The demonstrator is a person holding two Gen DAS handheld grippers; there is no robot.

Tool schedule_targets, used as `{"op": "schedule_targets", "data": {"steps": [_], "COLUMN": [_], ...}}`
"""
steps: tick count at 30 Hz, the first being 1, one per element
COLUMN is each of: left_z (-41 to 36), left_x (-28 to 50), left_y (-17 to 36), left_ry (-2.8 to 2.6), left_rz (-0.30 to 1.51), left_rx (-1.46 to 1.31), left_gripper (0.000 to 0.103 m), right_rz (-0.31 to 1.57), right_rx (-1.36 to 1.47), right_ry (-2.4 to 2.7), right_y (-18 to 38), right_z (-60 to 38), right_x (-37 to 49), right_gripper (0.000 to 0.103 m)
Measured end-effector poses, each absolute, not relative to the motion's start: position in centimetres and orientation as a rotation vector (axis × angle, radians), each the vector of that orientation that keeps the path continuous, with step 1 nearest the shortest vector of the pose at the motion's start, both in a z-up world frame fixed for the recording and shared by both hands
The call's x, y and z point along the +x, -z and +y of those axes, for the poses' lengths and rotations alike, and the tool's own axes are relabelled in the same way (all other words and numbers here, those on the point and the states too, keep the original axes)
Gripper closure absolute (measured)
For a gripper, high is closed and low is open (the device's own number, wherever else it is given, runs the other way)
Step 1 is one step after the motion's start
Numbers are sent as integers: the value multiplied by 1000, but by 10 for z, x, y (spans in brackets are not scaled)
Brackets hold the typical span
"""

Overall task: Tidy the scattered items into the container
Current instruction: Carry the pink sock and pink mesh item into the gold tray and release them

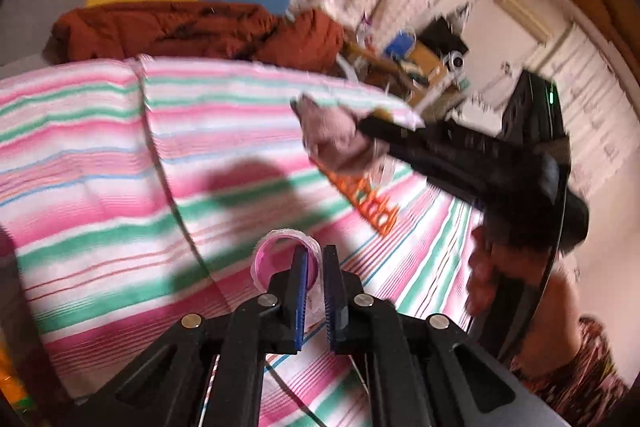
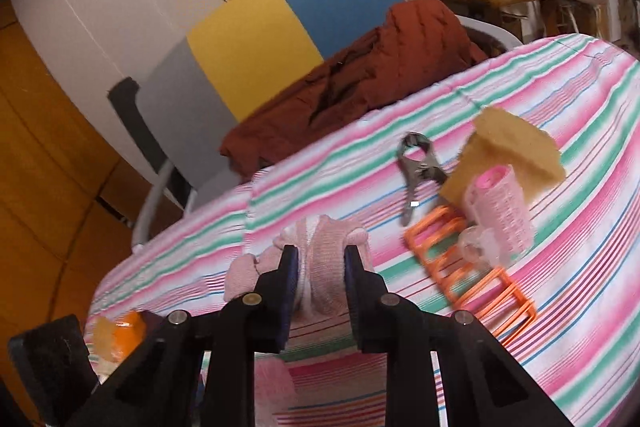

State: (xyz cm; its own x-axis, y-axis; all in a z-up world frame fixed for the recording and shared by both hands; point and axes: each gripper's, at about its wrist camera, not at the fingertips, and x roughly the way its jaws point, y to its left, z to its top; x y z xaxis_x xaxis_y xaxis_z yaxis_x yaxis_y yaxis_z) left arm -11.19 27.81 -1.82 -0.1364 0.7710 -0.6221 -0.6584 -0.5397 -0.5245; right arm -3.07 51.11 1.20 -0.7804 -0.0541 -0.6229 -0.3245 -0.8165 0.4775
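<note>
Left tool (image 1: 314,263) pinching roller (image 1: 280,259), right tool (image 2: 320,263) gripping sock (image 2: 324,259)

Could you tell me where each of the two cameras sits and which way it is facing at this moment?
Left wrist: on the left hand-held gripper, looking down along its fingers over the striped cloth; they pinch a pink roller. The person's hand shows.

Right wrist: on the right hand-held gripper, facing across the cloth toward a chair; it clamps a pink sock.

Shared: striped cloth, orange rack, rust-red garment, and the sock.
</note>
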Motion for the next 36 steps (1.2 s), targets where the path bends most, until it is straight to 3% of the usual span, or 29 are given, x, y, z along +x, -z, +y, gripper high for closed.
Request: {"op": "schedule_targets", "data": {"steps": [7, 14, 21, 23, 25, 27, 29, 32, 36], "left_z": [206, 114, 49, 43, 38, 37, 38, 37, 25], "left_x": [-105, -105, -91, -83, -76, -68, -62, -57, -60], "left_y": [-14, -13, -2, 2, 3, 1, -1, -4, 1], "left_ry": [-1911, -2015, -2159, -2202, -2221, -2233, -2231, -2260, -2310], "left_rz": [-282, -424, -401, -341, -310, -271, -232, -215, -277], "left_rx": [-1021, -1013, -1028, -1046, -1034, -1023, -1015, -993, -1021], "left_gripper": [97, 97, 97, 92, 75, 66, 65, 65, 65], "right_rz": [912, 843, 709, 661, 670, 692, 687, 636, 471], "right_rx": [-960, -1087, -1247, -1290, -1318, -1321, -1296, -1278, -1309], "right_ry": [-2855, -3013, -3098, -3092, -3089, -3083, -3083, -3097, -3124], "right_y": [-37, -40, -25, -17, -12, -10, -13, -20, -22], "right_z": [447, 358, 280, 265, 258, 256, 255, 252, 238], "right_x": [-28, -31, -41, -42, -44, -42, -38, -32, -27], "right_gripper": [80, 80, 78, 71, 71, 58, 51, 51, 60]}}
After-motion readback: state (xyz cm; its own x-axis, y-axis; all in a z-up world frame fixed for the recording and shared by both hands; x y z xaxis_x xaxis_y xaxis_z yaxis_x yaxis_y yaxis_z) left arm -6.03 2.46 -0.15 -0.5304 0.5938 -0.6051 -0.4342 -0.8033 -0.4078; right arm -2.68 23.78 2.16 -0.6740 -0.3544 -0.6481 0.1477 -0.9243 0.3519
